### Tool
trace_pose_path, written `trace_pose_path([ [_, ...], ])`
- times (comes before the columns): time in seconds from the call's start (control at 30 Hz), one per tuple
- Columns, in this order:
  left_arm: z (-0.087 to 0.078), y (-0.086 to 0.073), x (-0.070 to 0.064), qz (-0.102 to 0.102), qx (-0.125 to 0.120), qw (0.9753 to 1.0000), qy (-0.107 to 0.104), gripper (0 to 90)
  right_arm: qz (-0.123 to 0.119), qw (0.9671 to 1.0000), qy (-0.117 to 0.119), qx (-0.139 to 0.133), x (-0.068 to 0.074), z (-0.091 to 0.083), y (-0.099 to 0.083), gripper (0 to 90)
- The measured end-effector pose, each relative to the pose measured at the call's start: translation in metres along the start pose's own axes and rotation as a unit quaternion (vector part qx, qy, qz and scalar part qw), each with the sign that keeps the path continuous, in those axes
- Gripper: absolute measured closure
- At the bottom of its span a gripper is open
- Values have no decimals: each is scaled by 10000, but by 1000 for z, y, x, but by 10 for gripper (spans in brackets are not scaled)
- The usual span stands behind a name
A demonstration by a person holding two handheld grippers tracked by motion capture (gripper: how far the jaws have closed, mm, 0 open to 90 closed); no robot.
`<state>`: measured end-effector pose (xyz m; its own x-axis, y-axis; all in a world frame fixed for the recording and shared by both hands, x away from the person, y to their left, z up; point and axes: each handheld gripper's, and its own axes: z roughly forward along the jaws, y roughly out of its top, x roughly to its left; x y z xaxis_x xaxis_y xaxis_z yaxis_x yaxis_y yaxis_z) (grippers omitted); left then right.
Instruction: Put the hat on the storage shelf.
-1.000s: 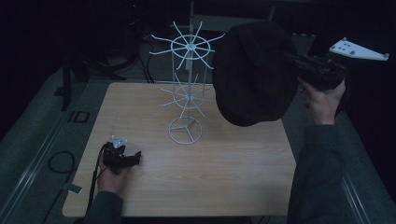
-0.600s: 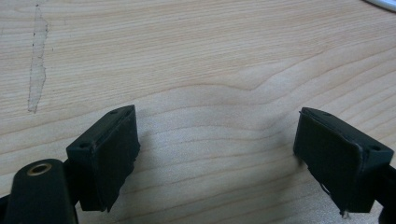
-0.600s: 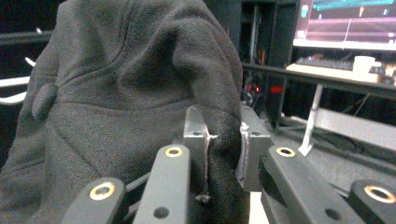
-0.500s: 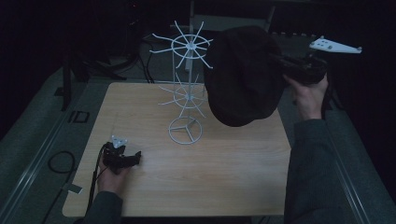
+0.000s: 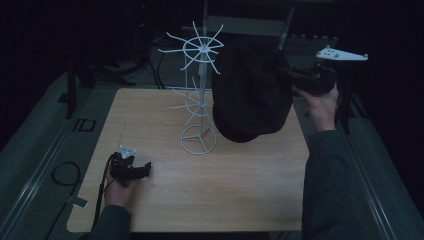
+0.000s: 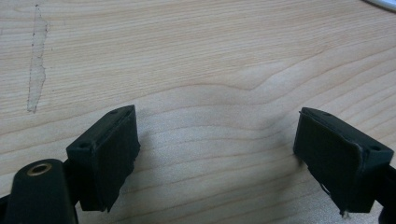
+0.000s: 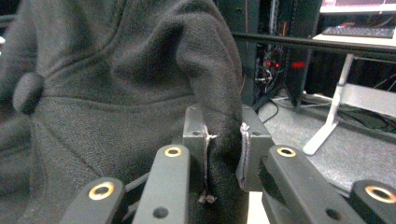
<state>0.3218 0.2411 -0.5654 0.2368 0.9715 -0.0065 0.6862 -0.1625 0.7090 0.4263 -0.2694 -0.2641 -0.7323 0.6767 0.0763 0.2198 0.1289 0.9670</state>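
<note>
Black cap (image 5: 250, 90) held aloft just right of white wire rack (image 5: 199, 100), fold of fabric pinched between jaws of right gripper (image 5: 295, 76), left gripper (image 5: 145, 171) resting on wooden table (image 5: 240, 190), jaws wide apart, holding nothing, well apart from cap.

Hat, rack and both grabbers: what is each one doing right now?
black hat: hanging in the air, a fold pinched, beside the rack's top arms.
white wire rack: upright on the table, arms bare.
right gripper: shut on the hat.
left gripper: open, holding nothing, low over the table.
</note>
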Motion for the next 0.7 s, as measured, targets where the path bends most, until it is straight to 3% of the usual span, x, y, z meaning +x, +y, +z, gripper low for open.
trace_pose_path([
  [0.5, 0, 0, 0, 3, -3, 10000, -1, 146, -122, 9995, -112, 267, 4, 13, -13, 738],
  [0.7, 0, 0, 0, 10, -2, 10000, -4, 146, -139, 9991, -80, 387, 5, 20, -18, 669],
])
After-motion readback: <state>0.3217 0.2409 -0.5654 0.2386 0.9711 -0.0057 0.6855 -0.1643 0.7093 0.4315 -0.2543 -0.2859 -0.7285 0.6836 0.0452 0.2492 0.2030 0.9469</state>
